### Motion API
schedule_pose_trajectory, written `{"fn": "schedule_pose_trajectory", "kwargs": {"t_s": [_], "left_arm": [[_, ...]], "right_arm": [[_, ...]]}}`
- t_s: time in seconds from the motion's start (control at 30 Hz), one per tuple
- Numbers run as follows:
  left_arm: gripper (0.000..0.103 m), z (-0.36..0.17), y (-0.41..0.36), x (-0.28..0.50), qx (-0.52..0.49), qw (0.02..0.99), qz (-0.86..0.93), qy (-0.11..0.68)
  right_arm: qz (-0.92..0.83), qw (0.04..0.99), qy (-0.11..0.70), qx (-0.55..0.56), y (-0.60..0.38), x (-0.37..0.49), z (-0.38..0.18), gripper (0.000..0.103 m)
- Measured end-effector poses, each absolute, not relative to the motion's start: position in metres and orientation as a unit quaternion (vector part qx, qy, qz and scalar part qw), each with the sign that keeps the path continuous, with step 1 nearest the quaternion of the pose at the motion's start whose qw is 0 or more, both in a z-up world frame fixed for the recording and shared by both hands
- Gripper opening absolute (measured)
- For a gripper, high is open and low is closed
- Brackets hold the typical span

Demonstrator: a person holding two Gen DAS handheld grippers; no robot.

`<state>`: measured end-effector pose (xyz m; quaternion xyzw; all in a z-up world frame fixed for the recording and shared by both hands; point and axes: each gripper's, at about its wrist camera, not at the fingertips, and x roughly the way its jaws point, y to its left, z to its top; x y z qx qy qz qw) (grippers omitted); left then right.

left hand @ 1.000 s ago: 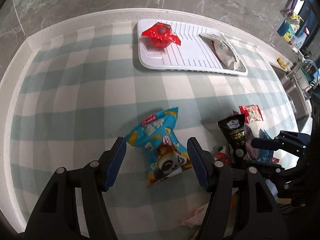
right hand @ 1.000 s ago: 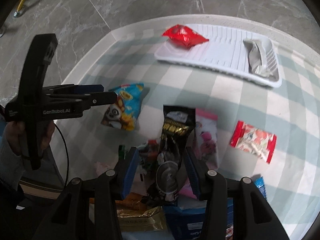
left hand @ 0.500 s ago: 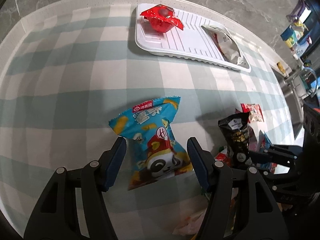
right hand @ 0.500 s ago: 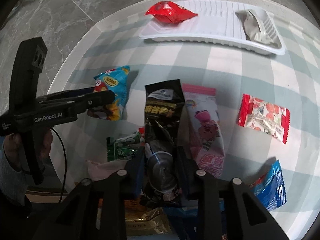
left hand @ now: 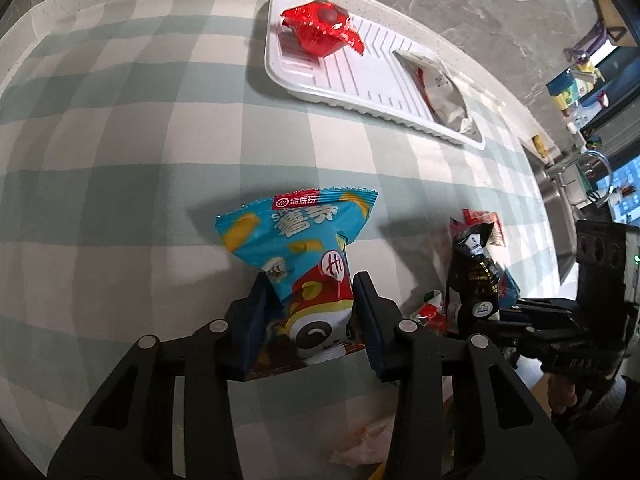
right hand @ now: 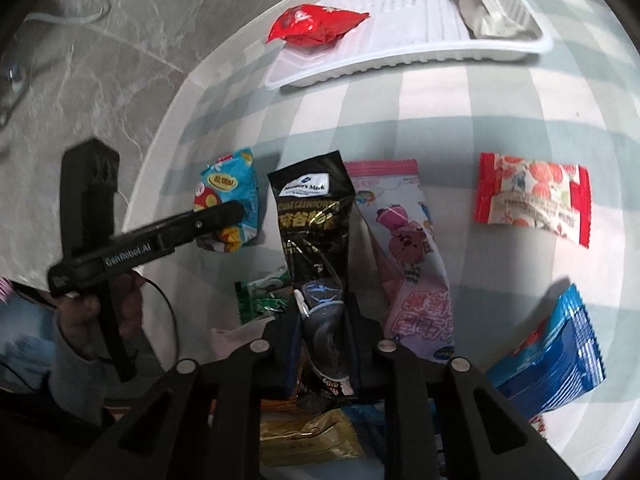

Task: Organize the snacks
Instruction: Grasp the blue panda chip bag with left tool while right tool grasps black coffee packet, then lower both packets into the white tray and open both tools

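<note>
My left gripper (left hand: 310,286) is shut on the blue panda snack bag (left hand: 298,240), which lifts off the checked cloth; it also shows in the right wrist view (right hand: 230,200). My right gripper (right hand: 324,306) is shut on the lower end of the black snack pouch (right hand: 312,208), also seen in the left wrist view (left hand: 474,276). A white ridged tray (left hand: 360,76) at the far side holds a red packet (left hand: 320,30) and a grey-white packet (left hand: 440,90).
Around the black pouch lie a pink pig packet (right hand: 404,240), a red-and-white strawberry packet (right hand: 532,196), a blue packet (right hand: 556,356), a green packet (right hand: 264,292) and a gold packet (right hand: 308,440). A sink (left hand: 560,216) sits beyond the table's right edge.
Both grippers have closed: the left on the blue panda bag, the right on the black pouch. Both bags now rise off the cloth.
</note>
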<state>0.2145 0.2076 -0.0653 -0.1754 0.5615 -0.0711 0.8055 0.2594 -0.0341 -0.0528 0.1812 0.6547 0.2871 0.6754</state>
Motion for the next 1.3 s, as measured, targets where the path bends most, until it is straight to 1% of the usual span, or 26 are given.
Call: {"fn": "schedule_pose_trajectory", "kwargs": {"t_s": [0.3, 0.6, 1.0, 1.3], "left_arm": [[0.039, -0.04, 0.207, 0.22, -0.19, 0.813, -0.094, 0.543], [0.039, -0.016, 0.192, 0.25, -0.188, 0.818, -0.124, 0.529], [0.039, 0.007, 0.167, 0.329, -0.161, 0.829, -0.152, 0.514], [0.039, 0.007, 0.155, 0.4, -0.156, 0.831, -0.154, 0.511]], "right_arm": [[0.298, 0.66, 0.637, 0.264, -0.054, 0.269, -0.036, 0.02], [0.287, 0.667, 0.614, 0.308, -0.074, 0.305, -0.026, 0.02], [0.257, 0.691, 0.587, 0.336, -0.1, 0.382, -0.023, 0.02], [0.244, 0.704, 0.577, 0.335, -0.104, 0.451, -0.029, 0.02]]}}
